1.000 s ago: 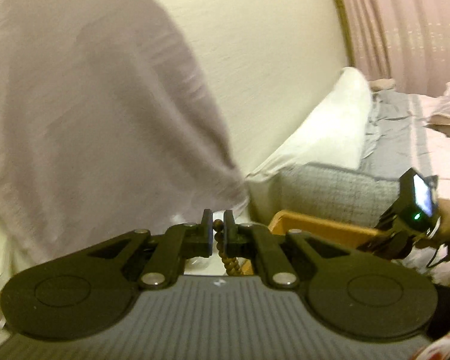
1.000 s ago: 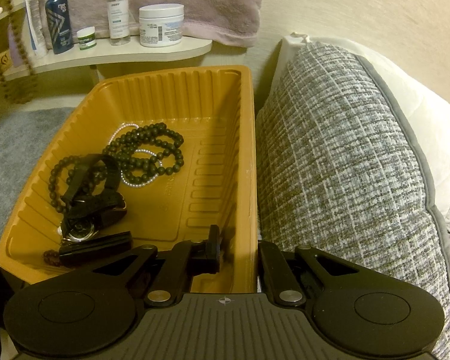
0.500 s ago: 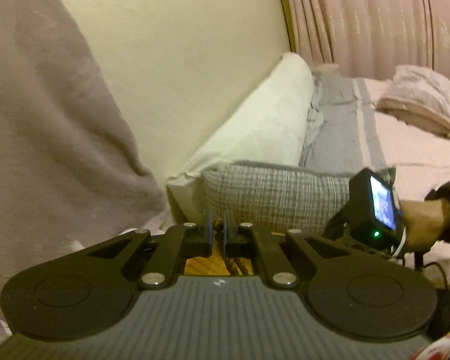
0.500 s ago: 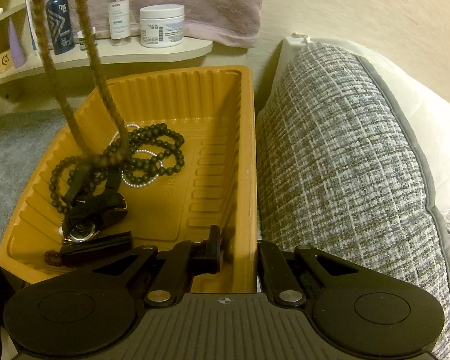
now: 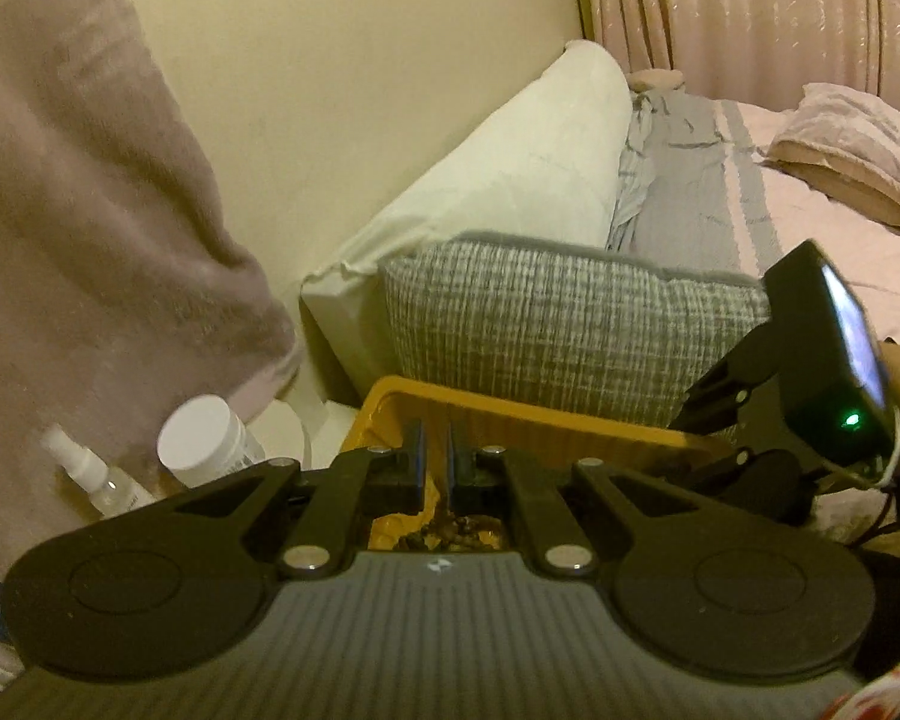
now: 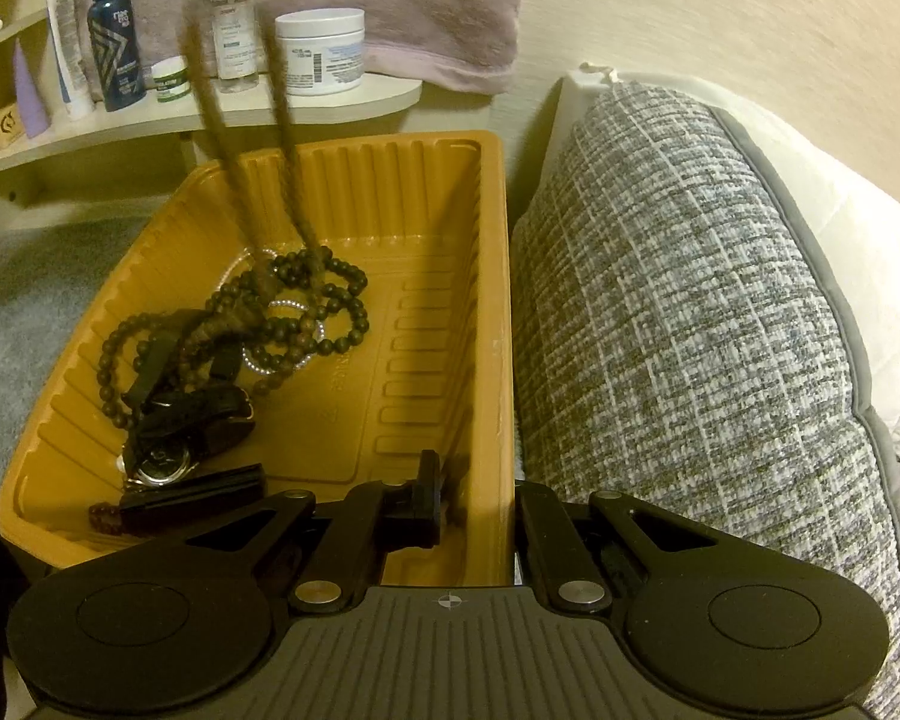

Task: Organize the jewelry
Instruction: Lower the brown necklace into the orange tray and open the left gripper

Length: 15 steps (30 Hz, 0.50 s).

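Brown wooden bead strand [image 6: 282, 138] is pinched in the closed left gripper [image 5: 433, 461] and lowered onto the jewelry heaped at the orange ribbed plastic tray's [image 6: 450, 324] left side, while its right wall is clamped by the right gripper [image 6: 474, 486] for steadiness.

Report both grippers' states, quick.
Left gripper: shut on the brown bead necklace, which hangs into the orange tray.
Right gripper: shut on the tray's wall.

Dim warm yellowish indoor light, soft shadows, motion-blurred hanging beads [image 6: 282, 120], strong fisheye bending at edges
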Motion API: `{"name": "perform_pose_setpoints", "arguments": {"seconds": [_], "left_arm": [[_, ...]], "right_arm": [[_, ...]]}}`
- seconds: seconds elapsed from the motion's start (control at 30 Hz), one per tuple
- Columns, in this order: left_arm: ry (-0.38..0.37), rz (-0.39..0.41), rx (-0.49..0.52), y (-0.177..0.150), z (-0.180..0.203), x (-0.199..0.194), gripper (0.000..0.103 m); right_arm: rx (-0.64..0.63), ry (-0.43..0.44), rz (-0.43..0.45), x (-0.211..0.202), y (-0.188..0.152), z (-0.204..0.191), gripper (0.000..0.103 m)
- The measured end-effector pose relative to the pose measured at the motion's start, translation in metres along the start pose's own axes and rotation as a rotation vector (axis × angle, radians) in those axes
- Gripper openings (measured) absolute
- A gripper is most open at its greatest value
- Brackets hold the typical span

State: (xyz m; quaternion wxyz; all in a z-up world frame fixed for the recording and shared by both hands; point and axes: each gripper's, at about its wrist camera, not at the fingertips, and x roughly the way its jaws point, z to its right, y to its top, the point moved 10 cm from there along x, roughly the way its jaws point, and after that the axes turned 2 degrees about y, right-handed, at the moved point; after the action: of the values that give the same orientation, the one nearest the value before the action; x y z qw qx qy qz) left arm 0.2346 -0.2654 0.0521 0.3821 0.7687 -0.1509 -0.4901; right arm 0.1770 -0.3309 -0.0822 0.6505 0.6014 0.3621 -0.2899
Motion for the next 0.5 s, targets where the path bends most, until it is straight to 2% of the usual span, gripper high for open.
{"name": "perform_pose_setpoints", "arguments": {"seconds": [0.27,0.5], "left_arm": [[0.012,-0.017,-0.049,-0.014,-0.009,0.005,0.008],[0.065,-0.020,-0.129,-0.037,-0.024,-0.003,0.011]], "right_arm": [[0.005,0.001,-0.002,0.001,-0.002,0.002,0.007],[0.005,0.002,-0.002,0.001,-0.001,0.002,0.007]]}}
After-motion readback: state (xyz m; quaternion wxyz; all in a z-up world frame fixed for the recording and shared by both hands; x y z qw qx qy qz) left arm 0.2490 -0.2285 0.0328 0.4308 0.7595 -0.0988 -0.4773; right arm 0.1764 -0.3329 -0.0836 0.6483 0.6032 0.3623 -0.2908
